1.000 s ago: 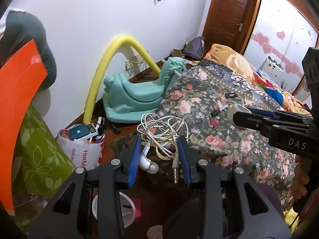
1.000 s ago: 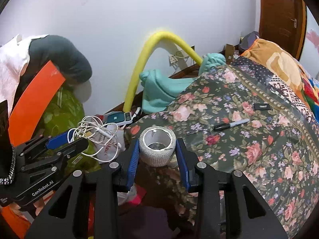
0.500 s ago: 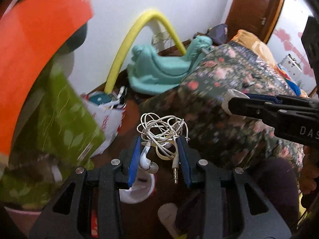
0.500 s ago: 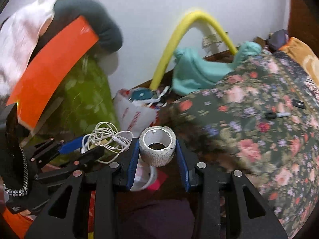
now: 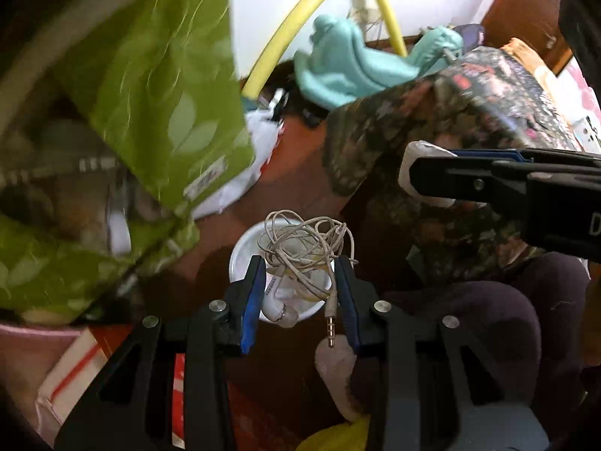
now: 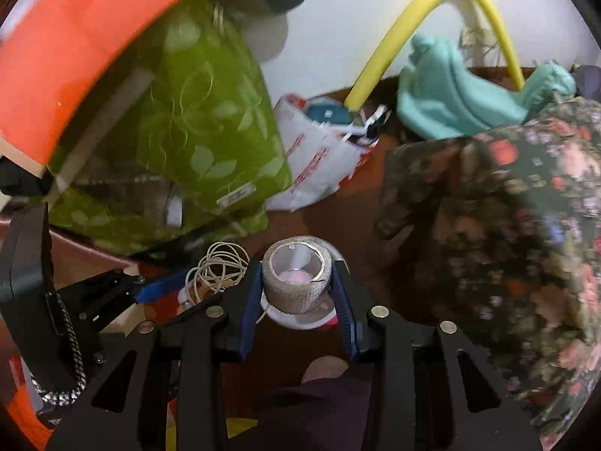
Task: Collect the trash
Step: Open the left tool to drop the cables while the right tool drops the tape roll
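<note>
My left gripper [image 5: 298, 274] is shut on a tangled bundle of white earphones [image 5: 300, 248], with an earbud and the jack plug hanging below the pads. My right gripper [image 6: 296, 282] is shut on a grey tape roll [image 6: 297, 276], held with its hole facing the camera. Both point steeply down over a round white container [image 5: 240, 259] standing on the brown floor; its rim [image 6: 293, 319] also shows under the tape roll. The right gripper's arm crosses the left wrist view at the right, with the tape roll's edge [image 5: 407, 167] showing. The earphones [image 6: 218, 267] appear left of the tape roll.
A green leaf-print bag [image 6: 195, 131] and a white shopping bag [image 6: 319, 165] stand left of the container. The floral bed cover [image 6: 507, 206] hangs at the right. A teal plastic rocker [image 5: 353, 71] and yellow foam tube [image 6: 394, 45] stand by the wall. A person's dark trouser leg [image 5: 488, 319] and foot are close below.
Both grippers have tipped downward and moved left from the bed toward the floor. The white container has come in beneath them. Their holds on the earphones and tape roll are unchanged.
</note>
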Tool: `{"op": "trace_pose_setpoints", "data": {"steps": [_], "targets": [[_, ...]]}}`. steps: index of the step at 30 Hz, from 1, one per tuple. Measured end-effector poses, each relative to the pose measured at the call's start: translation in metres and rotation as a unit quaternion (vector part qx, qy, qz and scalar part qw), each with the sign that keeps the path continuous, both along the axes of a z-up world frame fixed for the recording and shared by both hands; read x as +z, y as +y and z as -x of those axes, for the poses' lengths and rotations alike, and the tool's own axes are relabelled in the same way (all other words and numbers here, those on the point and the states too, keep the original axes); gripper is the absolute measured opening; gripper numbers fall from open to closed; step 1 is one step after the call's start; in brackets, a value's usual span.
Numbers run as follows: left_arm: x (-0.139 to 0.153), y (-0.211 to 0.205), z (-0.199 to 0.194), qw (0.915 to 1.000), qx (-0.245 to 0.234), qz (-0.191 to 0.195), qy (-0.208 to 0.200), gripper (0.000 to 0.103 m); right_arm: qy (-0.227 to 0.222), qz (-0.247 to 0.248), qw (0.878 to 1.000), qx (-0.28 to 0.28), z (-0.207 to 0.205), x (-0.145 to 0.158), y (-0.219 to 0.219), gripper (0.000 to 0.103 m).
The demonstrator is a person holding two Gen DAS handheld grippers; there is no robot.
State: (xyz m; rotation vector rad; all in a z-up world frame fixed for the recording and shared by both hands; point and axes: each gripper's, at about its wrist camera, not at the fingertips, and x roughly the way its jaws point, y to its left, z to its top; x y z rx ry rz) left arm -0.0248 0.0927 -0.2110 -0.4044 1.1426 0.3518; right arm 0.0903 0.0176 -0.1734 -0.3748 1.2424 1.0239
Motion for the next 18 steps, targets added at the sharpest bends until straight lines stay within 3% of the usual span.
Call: {"op": "trace_pose_setpoints", "data": {"steps": [5, 11, 12, 14, 18], "targets": [[-0.033, 0.018, 0.004, 0.9985, 0.024, 0.041, 0.028, 0.037, 0.031, 0.023, 0.999, 0.017, 0.003, -0.022, 0.024, 0.034], [-0.051, 0.037, -0.001, 0.9950, 0.049, 0.080, 0.034, 0.037, 0.072, 0.037, 0.996, 0.031, 0.001, -0.038, 0.045, 0.036], [-0.052, 0.039, -0.003, 0.9947, 0.053, 0.081, 0.034, 0.037, 0.082, 0.039, 0.995, 0.031, 0.000, -0.041, 0.047, 0.039], [-0.053, 0.040, -0.006, 0.9954, 0.052, 0.070, 0.041, 0.039, 0.088, 0.038, 0.995, 0.026, -0.002, -0.043, 0.047, 0.053], [-0.054, 0.040, -0.007, 0.9957, 0.047, 0.064, 0.047, 0.039, 0.080, 0.039, 0.996, 0.021, -0.005, -0.041, 0.045, 0.054]]}}
